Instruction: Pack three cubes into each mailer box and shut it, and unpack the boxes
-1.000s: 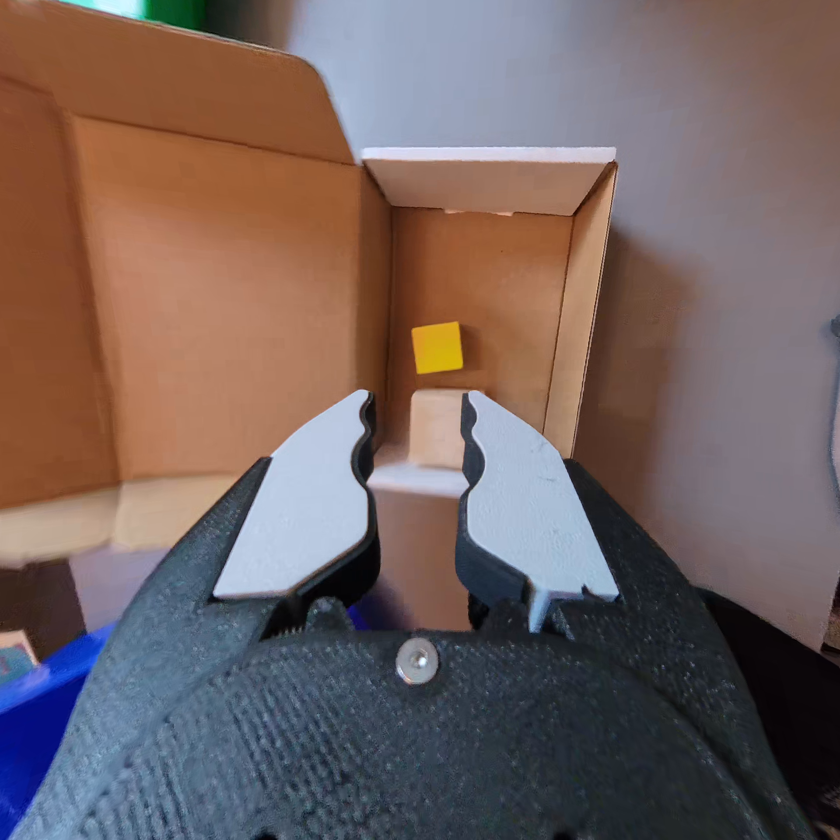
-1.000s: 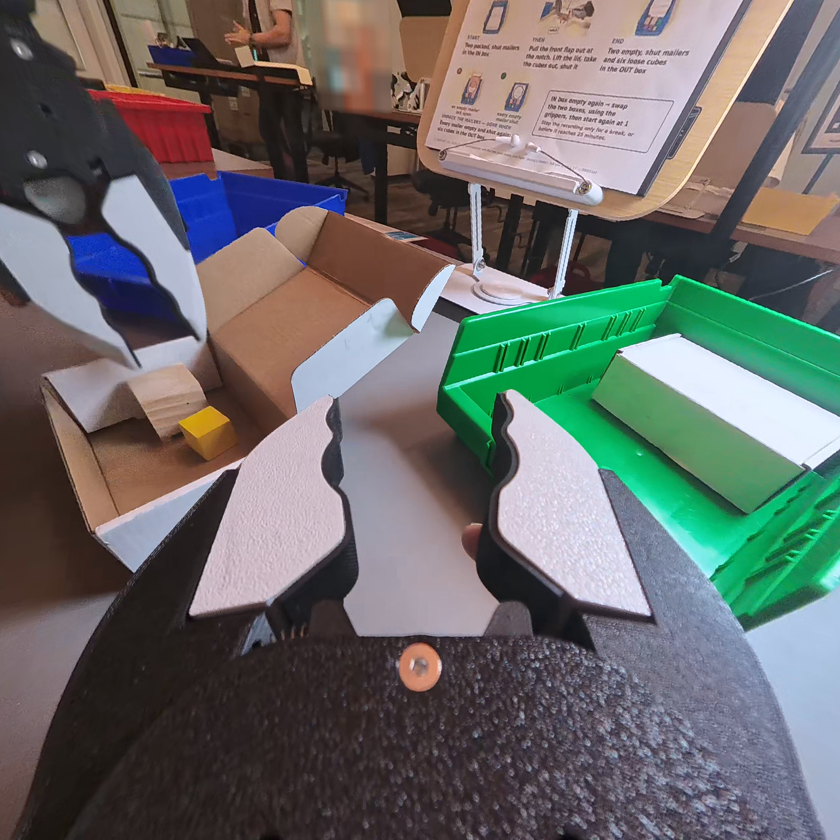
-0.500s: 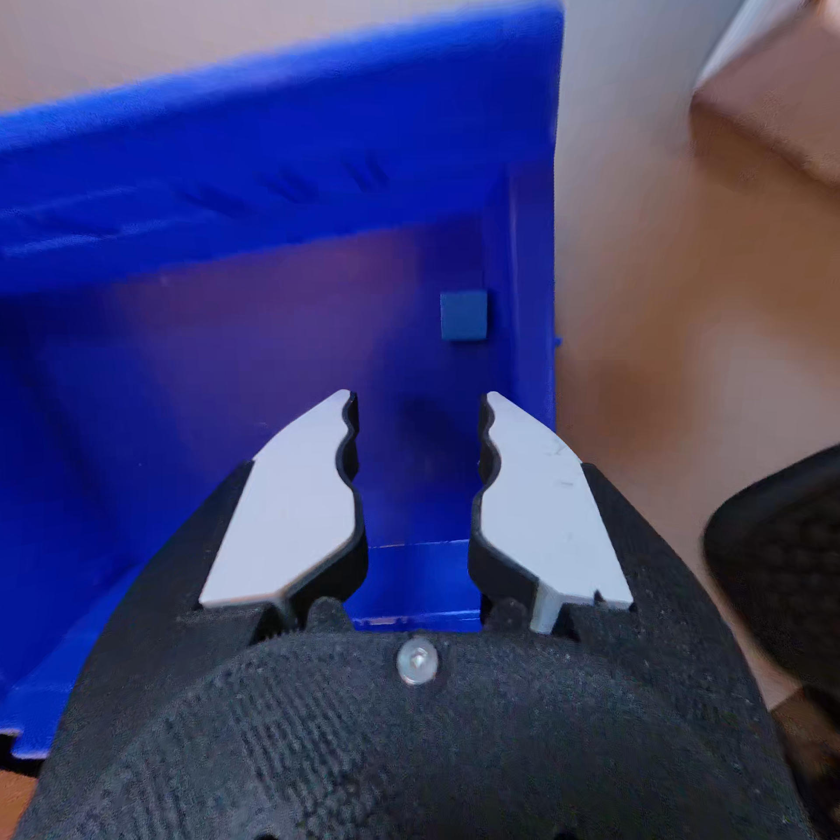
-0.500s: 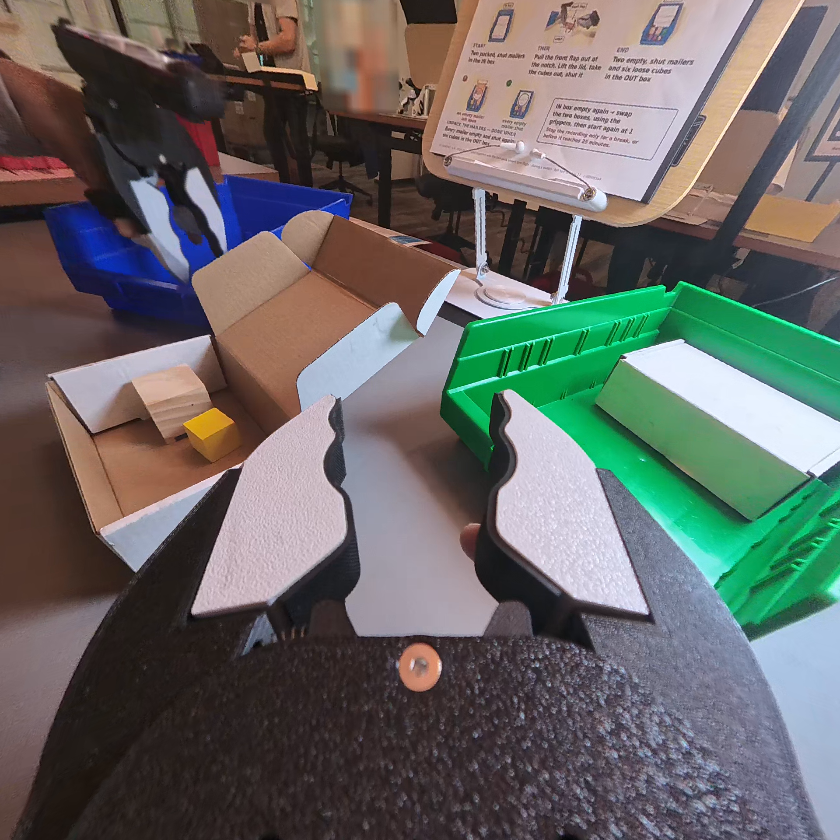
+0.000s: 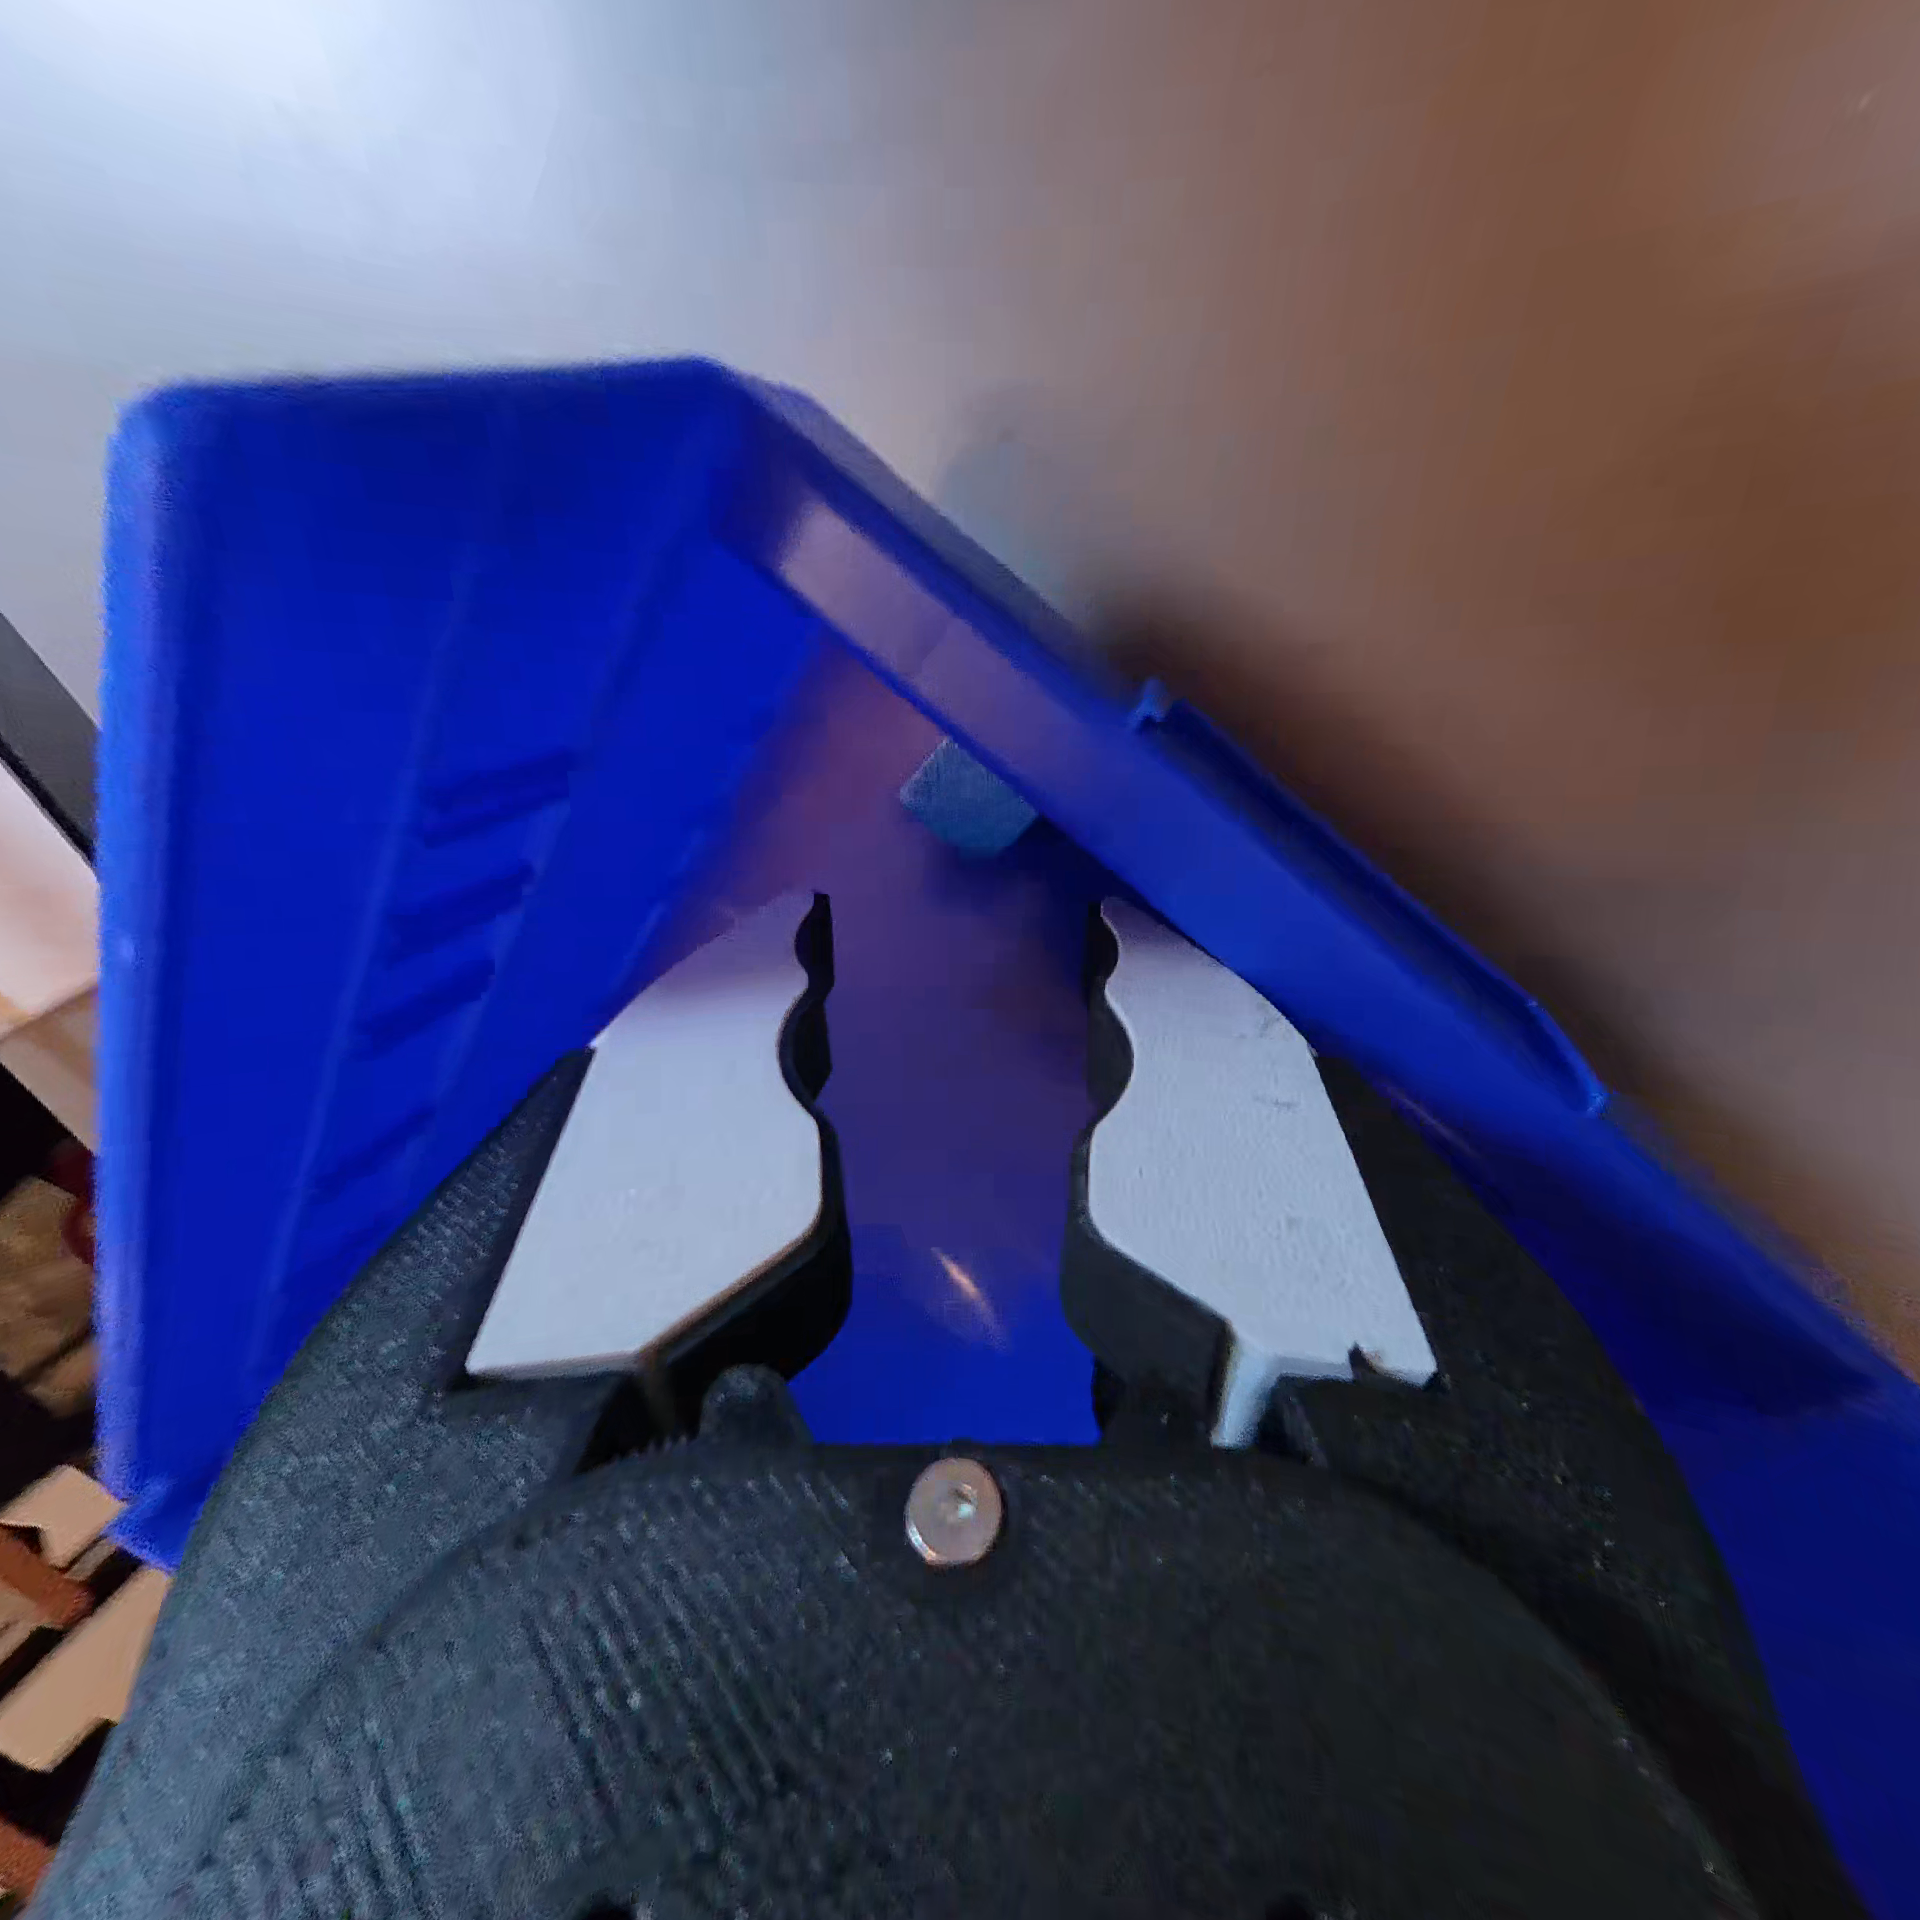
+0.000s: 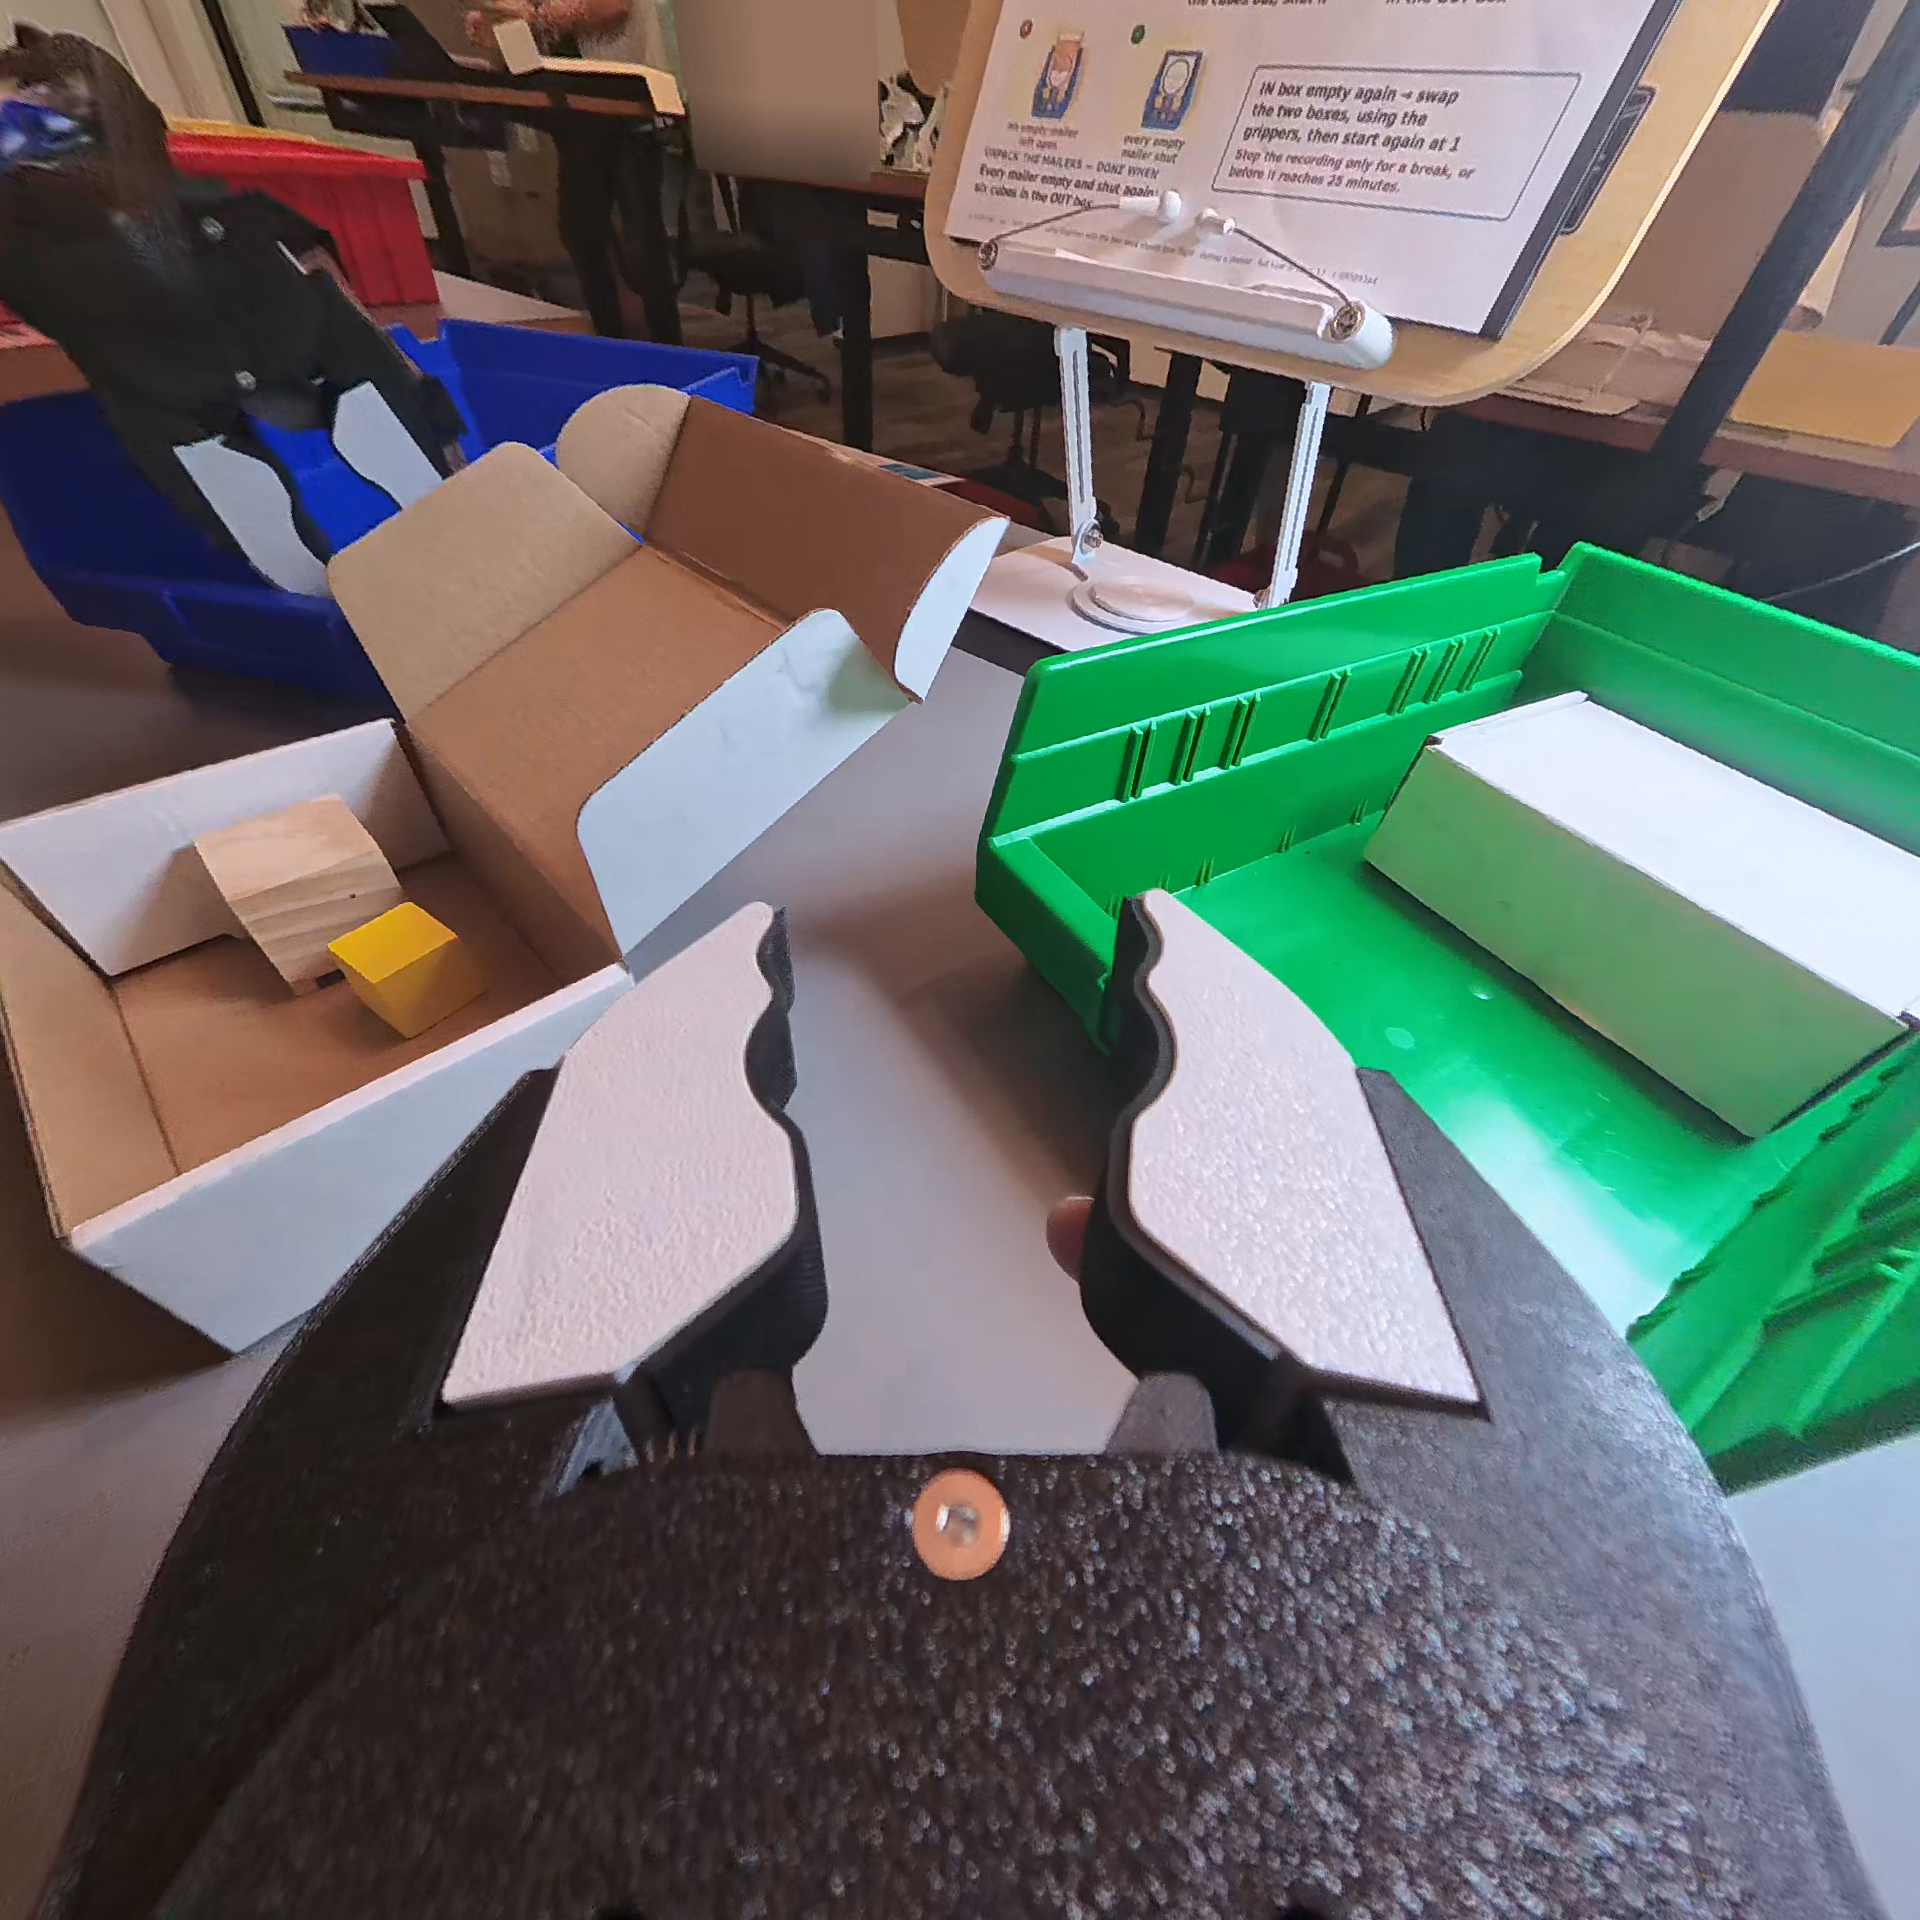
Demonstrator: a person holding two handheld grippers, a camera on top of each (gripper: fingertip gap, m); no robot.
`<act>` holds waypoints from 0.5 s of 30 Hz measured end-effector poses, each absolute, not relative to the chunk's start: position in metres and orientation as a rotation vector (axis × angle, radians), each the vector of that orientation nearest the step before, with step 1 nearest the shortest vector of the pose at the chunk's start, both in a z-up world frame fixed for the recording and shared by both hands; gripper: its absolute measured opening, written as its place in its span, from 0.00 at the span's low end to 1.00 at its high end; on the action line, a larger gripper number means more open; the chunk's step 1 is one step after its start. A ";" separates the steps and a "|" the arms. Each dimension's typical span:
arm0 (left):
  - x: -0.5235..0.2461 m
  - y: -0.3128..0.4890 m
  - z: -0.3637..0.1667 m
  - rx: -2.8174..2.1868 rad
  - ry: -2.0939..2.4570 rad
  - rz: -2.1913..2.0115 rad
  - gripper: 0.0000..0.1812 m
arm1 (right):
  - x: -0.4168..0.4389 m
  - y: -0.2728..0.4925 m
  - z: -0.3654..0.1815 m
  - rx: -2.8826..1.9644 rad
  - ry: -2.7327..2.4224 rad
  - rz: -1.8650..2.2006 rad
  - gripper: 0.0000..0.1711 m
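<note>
Packing step by the look of it: open cardboard mailer box (image 6: 343,1049) w/ white outside, off to the left of the right hand-held gripper (image 6: 951,961), holds only a pale wooden block (image 6: 301,883) and a small yellow cube (image 6: 407,966) touching it. Needs one more, prob. Left hand-held gripper (image 5: 956,935) down inside the blue plastic bin (image 5: 343,831), fingers parted wide, nothing between them. Small blue cube (image 5: 964,808) just ahead of the tips, slightly right, tucked against the bin's right wall. View's blurry tho.

Right hand-held gripper also spread open and empty, hovering over grey table (image 6: 935,1122); green plastic bin (image 6: 1299,748) to its right w/ a shut white mailer box (image 6: 1662,904) inside.

Next, best guess: nudge left one fwd and a bit right, straddle the blue cube, squeeze, lift. Wall so close = tight fit for the right finger, could push the cube instead of catching it.
</note>
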State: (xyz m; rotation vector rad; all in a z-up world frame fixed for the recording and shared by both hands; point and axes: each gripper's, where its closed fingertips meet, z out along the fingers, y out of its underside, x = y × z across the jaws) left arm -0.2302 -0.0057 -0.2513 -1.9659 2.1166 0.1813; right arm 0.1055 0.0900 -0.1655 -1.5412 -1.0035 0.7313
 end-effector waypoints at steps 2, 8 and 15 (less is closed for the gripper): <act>-0.225 -0.004 -0.251 -1.853 2.219 0.207 0.25 | 0.105 0.094 -0.168 -1.553 -1.001 0.719 0.34; -0.209 -0.010 -0.260 -1.587 2.427 0.176 0.23 | 0.107 0.107 -0.171 -1.576 -0.981 0.679 0.34; -0.196 -0.016 -0.261 -1.700 2.290 0.020 0.12 | 0.115 0.113 -0.175 -1.598 -0.960 0.655 0.34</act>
